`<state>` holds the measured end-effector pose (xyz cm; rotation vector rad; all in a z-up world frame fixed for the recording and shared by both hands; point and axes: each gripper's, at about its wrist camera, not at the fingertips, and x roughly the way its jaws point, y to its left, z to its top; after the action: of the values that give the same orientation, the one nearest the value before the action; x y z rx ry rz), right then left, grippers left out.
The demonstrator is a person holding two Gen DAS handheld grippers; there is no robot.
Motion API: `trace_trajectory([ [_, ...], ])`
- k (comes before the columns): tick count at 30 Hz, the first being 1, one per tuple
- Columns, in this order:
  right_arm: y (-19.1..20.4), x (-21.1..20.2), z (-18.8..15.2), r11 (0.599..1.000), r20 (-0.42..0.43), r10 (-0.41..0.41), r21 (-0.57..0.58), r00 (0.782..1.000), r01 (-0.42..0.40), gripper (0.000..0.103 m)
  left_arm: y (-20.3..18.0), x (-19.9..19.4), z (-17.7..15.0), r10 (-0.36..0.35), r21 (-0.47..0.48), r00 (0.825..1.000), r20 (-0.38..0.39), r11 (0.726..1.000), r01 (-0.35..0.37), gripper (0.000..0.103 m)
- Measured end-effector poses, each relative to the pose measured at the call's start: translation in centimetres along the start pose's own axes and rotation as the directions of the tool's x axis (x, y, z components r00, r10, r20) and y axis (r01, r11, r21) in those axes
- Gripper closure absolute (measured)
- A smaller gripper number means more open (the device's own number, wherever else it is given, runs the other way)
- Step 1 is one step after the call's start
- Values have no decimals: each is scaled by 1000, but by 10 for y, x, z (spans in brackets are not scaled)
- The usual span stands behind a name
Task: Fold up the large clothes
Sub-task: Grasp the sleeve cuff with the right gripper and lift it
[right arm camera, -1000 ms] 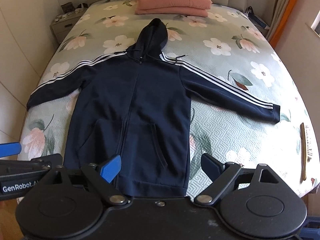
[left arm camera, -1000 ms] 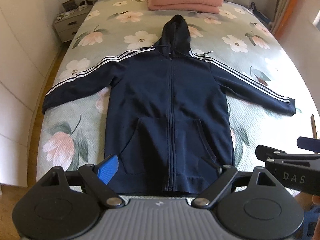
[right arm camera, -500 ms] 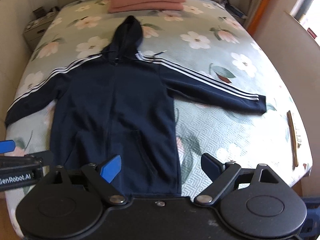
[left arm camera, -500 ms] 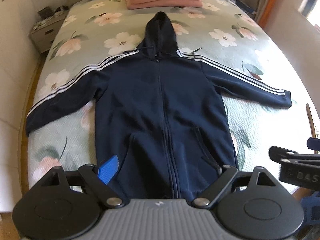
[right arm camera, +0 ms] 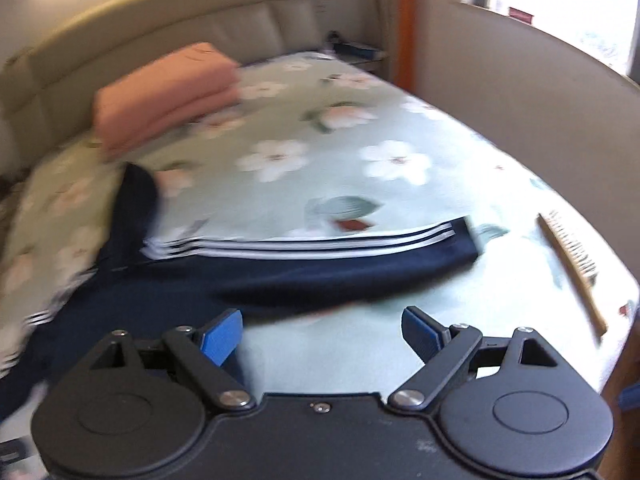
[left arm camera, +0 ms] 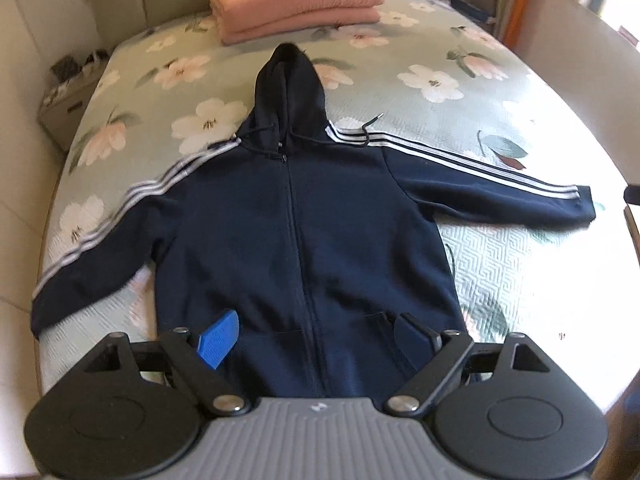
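Observation:
A navy zip hoodie (left arm camera: 304, 232) with white sleeve stripes lies flat, front up, on the floral bed, sleeves spread and hood toward the headboard. My left gripper (left arm camera: 316, 338) is open and empty, above the hoodie's lower front near the pockets. My right gripper (right arm camera: 322, 334) is open and empty, over the bedspread just in front of the hoodie's right sleeve (right arm camera: 360, 260), whose cuff lies to the right of the fingers. The right wrist view is blurred.
A folded pink blanket (left arm camera: 296, 4) lies at the head of the bed (left arm camera: 500, 120) and shows in the right wrist view (right arm camera: 164, 92) too. A wooden brush (right arm camera: 572, 268) lies near the bed's right edge. A nightstand (left arm camera: 68, 96) stands left of the bed.
Both grippers have moved forward over the bed. The right one has swung right and dropped toward the right sleeve; it has left the left wrist view. The hoodie has not moved.

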<state>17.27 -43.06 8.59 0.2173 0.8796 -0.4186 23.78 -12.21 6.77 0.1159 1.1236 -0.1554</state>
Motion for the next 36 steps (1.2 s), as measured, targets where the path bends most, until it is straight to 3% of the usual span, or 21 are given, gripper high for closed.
trace_trajectory([
  [7,-99,148,35,997,-49,-21,67,999,24,0,-32,56,14,1,-100,1000,20,995,1,16],
  [16,-208,309,30,953,-105,-75,285,992,102,4,-65,132,15,67,-161,997,24,985,-62,16],
  [24,-264,379,25,884,-98,-14,464,995,58,2,-97,175,-7,90,-88,995,-44,992,-93,17],
  [27,-255,382,30,898,-81,-50,432,995,80,2,-102,183,-12,88,-90,994,-65,992,-94,18],
  [28,-251,383,31,905,-75,-56,416,996,83,4,-102,184,-13,87,-95,994,-68,991,-93,18],
  [31,-237,385,33,929,-70,-89,353,994,108,36,-98,188,-16,88,-109,993,-77,989,-96,18],
  [33,-231,385,35,940,-60,-83,328,995,98,80,-93,189,-19,91,-117,993,-80,988,-100,18],
  [36,-221,377,38,942,-42,-91,320,995,99,82,-83,188,-25,95,-130,992,-83,986,-105,18],
])
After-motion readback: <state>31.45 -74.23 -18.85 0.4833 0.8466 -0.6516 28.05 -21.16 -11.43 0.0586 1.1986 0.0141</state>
